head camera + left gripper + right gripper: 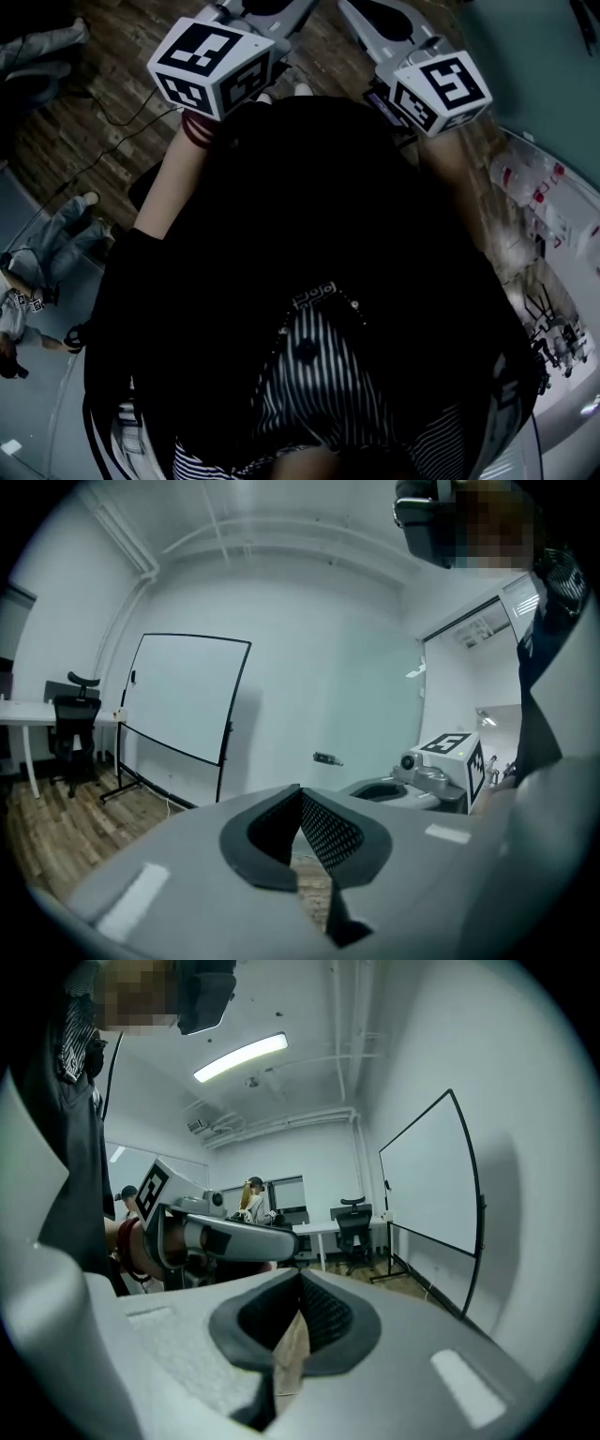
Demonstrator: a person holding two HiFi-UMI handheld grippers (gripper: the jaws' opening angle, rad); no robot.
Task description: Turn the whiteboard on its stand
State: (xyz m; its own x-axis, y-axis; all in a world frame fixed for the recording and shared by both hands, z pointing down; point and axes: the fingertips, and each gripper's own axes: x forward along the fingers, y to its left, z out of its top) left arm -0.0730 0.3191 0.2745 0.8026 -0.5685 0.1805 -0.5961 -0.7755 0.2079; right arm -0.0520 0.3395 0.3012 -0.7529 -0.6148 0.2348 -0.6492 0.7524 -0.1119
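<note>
The whiteboard (183,700) is a white panel in a thin black frame. It stands on a wheeled stand (122,785) by the far wall, well beyond my left gripper (300,789). That gripper's jaws meet at the tips with nothing between them. In the right gripper view the whiteboard (431,1180) is seen edge-on along the right wall, out of reach of my right gripper (300,1274), which is shut and empty. In the head view only the two marker cubes show, left (211,66) and right (441,91), held out side by side over the wooden floor.
A black office chair (73,719) and a white desk (19,714) stand left of the board. People (251,1199) stand at desks at the back of the room. A cable (112,131) runs across the floor, and a white table (553,281) with small items is at the right.
</note>
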